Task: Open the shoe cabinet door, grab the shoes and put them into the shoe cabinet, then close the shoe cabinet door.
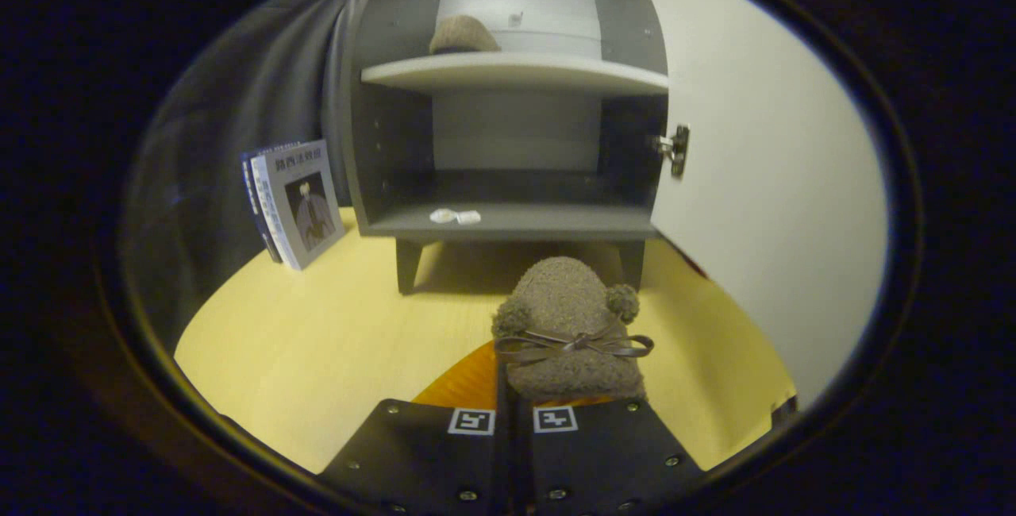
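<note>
- While the hand-held gripper (513,421) has its two fingers drawn close together, they clamp the heel end of a fuzzy brown-grey slipper (573,324) with pompom ears and a thin brown ribbon bow (573,344); the slipper projects just ahead of the fingers.
- Grey two-tier shoe cabinet (508,103) on short legs, standing beyond the held slipper; its white door (762,182) is swung open to the right on a metal hinge (675,149).
- Second matching fuzzy slipper (463,36), resting on the cabinet's upper shelf (556,73), toward its left.
- Small white packet (456,217), lying on the lower shelf near its front edge.
- Two upright books (295,202), leaning left of the cabinet on the yellow wooden tabletop (317,341).
</note>
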`<action>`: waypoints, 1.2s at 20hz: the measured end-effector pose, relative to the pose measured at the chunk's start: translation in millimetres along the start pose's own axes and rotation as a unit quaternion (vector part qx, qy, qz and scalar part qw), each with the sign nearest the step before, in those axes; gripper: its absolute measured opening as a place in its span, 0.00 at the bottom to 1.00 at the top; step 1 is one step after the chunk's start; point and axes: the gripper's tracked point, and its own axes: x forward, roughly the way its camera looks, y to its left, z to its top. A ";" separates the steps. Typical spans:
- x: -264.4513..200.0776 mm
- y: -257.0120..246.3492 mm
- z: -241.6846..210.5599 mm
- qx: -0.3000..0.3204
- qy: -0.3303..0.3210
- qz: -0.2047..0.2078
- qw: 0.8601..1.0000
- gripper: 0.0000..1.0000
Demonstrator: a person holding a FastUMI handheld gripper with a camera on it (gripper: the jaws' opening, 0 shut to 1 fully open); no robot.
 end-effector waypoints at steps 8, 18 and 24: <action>-21.7 8.2 140.7 -0.011 -0.078 0.017 0.997 0.03; 5.6 3.1 309.6 -0.027 -0.163 -0.019 0.986 0.03; 77.2 -8.0 369.2 -0.011 -0.147 -0.035 0.988 0.03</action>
